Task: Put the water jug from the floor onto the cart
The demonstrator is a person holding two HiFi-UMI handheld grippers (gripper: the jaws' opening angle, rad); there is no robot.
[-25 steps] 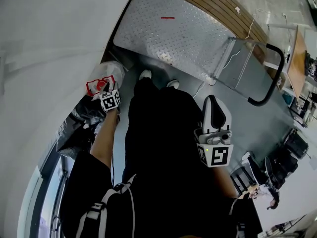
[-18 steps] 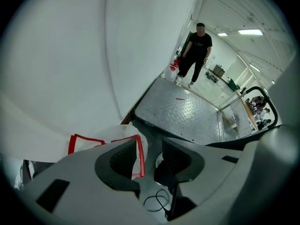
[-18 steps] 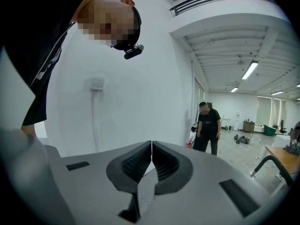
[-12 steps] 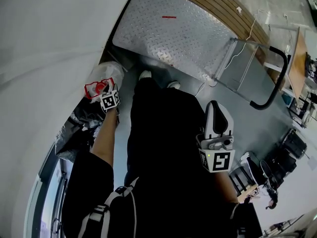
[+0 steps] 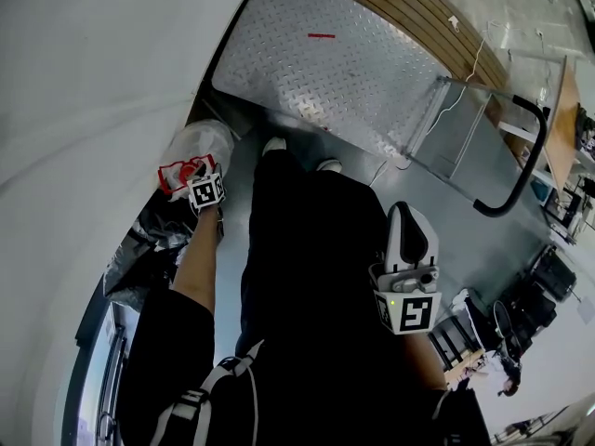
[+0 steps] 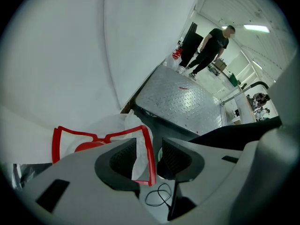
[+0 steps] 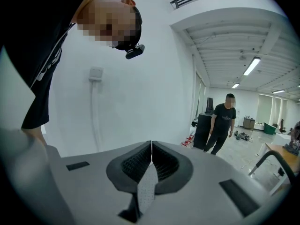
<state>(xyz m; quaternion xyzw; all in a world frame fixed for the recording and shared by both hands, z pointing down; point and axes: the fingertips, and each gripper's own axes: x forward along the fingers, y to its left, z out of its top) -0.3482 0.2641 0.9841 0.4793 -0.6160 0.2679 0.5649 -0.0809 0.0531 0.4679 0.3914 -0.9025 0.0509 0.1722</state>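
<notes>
The water jug stands on the floor by the white wall, clear plastic with a red cap and a red carrying frame. My left gripper is at its top. In the left gripper view the jaws stand open with a strip of the red frame between them, and the jug lies just beyond. The cart's checker-plate deck sits ahead of the jug, its black handle at the right. My right gripper hangs by my right leg, shut and empty.
Dark bags lie along the wall behind the jug. A thin cable loops on the floor under the left gripper. Another person stands past the cart's far end. Wooden slats and black chairs lie to the right.
The right gripper has drifted slightly lower in the head view. The left gripper stays at the jug's top; the jug has not moved.
</notes>
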